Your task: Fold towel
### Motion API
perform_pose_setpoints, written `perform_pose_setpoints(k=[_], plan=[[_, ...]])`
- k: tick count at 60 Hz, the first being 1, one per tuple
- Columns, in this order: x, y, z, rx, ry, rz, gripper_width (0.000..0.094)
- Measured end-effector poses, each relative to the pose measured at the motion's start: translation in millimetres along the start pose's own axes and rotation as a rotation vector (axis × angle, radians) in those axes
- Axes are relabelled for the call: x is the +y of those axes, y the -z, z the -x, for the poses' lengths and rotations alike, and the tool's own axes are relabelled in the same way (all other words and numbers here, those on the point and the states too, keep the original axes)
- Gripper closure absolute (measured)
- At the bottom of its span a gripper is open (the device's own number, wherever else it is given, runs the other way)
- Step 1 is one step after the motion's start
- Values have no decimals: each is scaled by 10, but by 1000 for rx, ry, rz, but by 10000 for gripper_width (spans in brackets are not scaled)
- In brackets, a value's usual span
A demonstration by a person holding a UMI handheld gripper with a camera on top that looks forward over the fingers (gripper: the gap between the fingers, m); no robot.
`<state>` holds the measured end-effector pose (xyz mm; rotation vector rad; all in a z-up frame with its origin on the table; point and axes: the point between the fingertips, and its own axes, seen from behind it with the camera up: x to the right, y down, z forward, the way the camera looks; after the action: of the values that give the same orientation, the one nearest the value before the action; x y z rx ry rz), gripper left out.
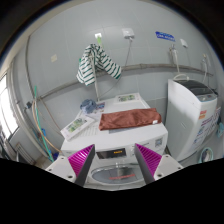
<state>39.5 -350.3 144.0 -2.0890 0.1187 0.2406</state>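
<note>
A reddish-brown towel lies folded flat on top of a white front-loading washing machine, beyond my fingers. A striped green and white cloth hangs on the wall above it. My gripper is open and empty; its two magenta pads stand wide apart in front of the machine's round door, well short of the towel.
A second white machine stands to the right. A flat white item and a small blue object lie on the worktop left of the towel. Pipes and hoses run down the left wall. A blue sign is on the wall.
</note>
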Motion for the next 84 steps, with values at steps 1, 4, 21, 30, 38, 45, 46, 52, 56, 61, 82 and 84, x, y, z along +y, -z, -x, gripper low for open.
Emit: perform_pose_setpoints(k=[1, 4, 21, 30, 38, 45, 46, 52, 56, 61, 82, 84], plan=[[6, -25, -8, 4, 7, 3, 108], [-15, -257, 2, 23, 32, 7, 108], [-268, -2233, 533, -25, 225, 58, 140], [-225, -3199, 747, -51, 344, 128, 218], [-51, -3634, 708, -19, 393, 206, 418], [-84, -3658, 689, 5, 356, 187, 639], [-89, -3660, 686, 8, 357, 182, 651], [-90, -3649, 659, 52, 374, 176, 787], [-81, -3669, 653, 85, 406, 178, 846], [-74, -3678, 633, 151, 405, 188, 896], [-937, -3020, 242, 184, 193, 51, 924], [-1030, -2918, 72, 196, 175, 34, 923]])
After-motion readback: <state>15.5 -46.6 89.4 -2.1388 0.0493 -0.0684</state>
